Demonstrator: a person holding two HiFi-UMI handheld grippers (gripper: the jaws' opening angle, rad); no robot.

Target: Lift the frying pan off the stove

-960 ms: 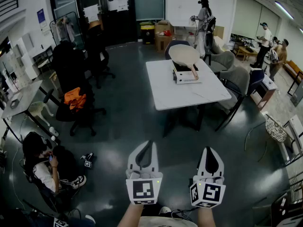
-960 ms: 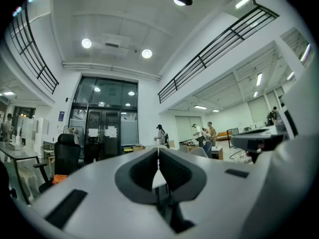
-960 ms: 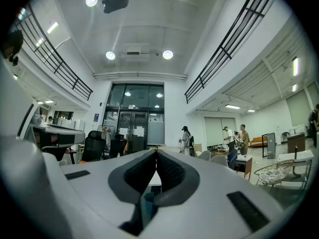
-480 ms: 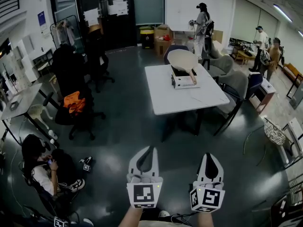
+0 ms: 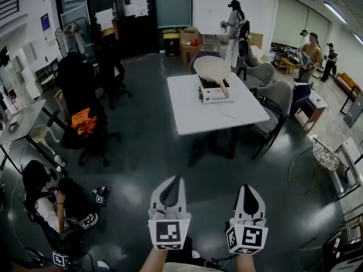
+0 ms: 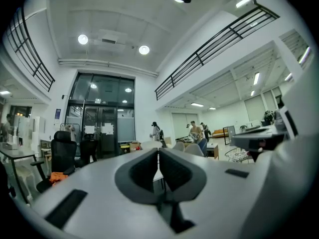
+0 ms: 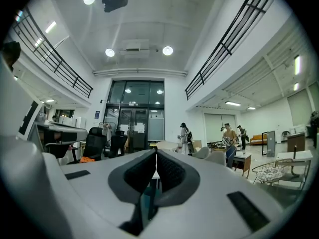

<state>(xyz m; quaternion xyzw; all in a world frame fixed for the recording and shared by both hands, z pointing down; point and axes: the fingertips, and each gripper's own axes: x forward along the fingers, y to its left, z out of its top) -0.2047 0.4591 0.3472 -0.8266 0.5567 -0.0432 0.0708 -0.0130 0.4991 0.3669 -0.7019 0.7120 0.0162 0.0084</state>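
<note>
Hovering low: left claw clenched empty | right claw clenched empty | frying pan on stove | door papers unreadable

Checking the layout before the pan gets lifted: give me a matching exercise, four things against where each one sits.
Things:
1 frying pan
2 stove
3 orange cloth
4 seated person

Places:
A on the floor
B on the white table
C on top of the stove
D on a black chair

Pairs: 1-C, 2-B, 3-D, 4-A
</note>
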